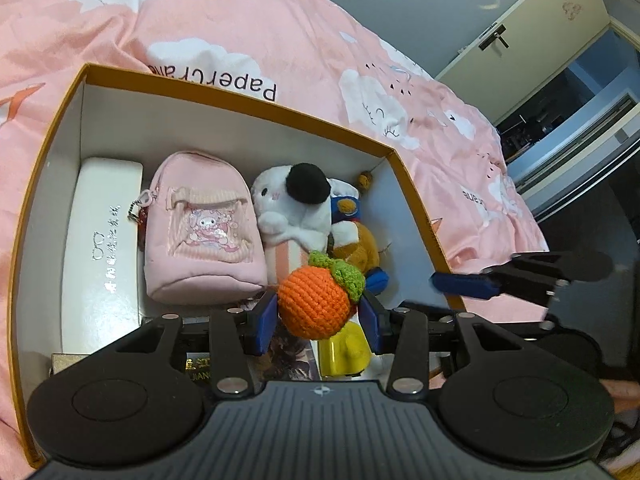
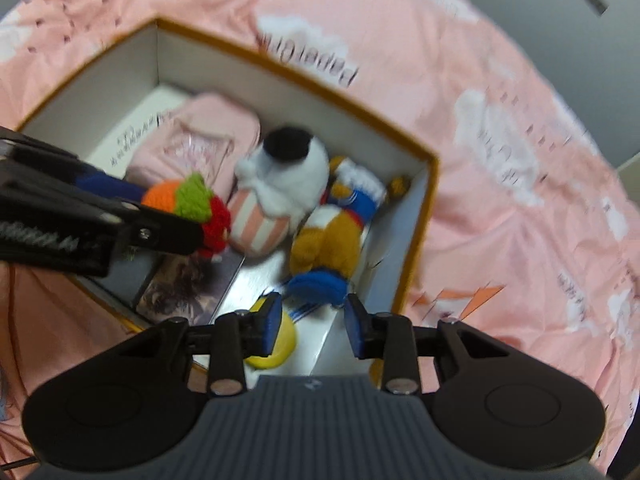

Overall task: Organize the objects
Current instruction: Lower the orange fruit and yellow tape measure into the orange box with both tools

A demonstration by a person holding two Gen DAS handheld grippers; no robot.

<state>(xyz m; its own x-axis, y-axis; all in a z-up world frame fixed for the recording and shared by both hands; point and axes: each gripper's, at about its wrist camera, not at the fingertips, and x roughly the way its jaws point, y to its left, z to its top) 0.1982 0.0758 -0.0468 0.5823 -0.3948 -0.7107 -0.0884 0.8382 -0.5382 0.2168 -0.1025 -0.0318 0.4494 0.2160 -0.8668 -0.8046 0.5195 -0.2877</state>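
My left gripper [image 1: 318, 314] is shut on an orange crocheted fruit [image 1: 314, 306] with green leaves, held above the open orange-rimmed box [image 1: 236, 94]. It also shows in the right wrist view [image 2: 176, 196], with a red knitted part below it. In the box lie a white glasses case [image 1: 100, 240], a pink mini backpack [image 1: 202, 232], a white plush with a black patch [image 1: 298, 200], a brown plush in blue [image 1: 360, 244] and a yellow object [image 1: 344, 352]. My right gripper [image 2: 312, 322] is open and empty over the box's near right corner, above the brown plush [image 2: 326, 240].
The box sits on a pink bed cover with white clouds [image 1: 240, 12]. A printed card or booklet [image 2: 188, 284] lies on the box floor. A cream wardrobe [image 1: 532, 36] and a dark doorway stand to the right.
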